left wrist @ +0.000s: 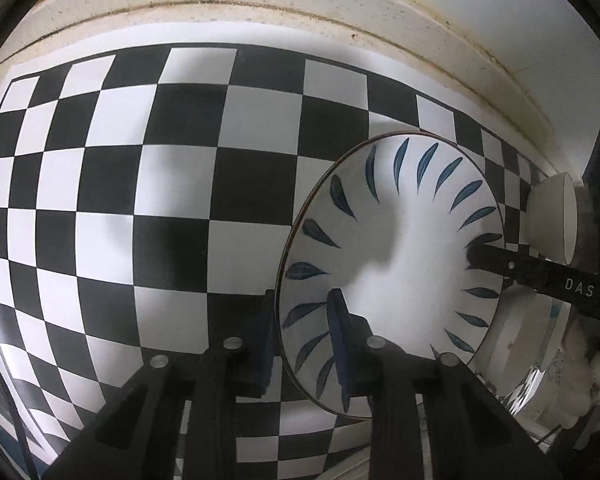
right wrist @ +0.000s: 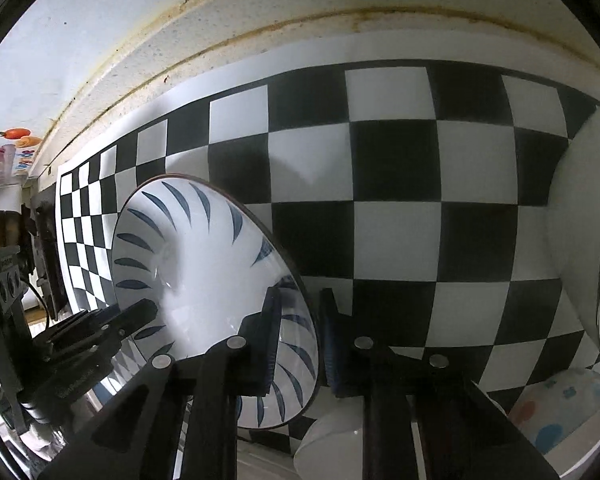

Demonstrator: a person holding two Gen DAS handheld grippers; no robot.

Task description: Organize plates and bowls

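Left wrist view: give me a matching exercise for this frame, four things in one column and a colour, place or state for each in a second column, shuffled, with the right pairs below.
Things:
1. blue-leaf plate
2. checkerboard mat
3. white bowl
4. left tongs

Descriptions:
A. black and white squares, lying flat
B. plain, at the view's right edge beyond the plate
C. closed on the plate's near rim
D. blue strokes ringing a white centre

Pairs: 1-D, 2-A, 3-B, 4-C
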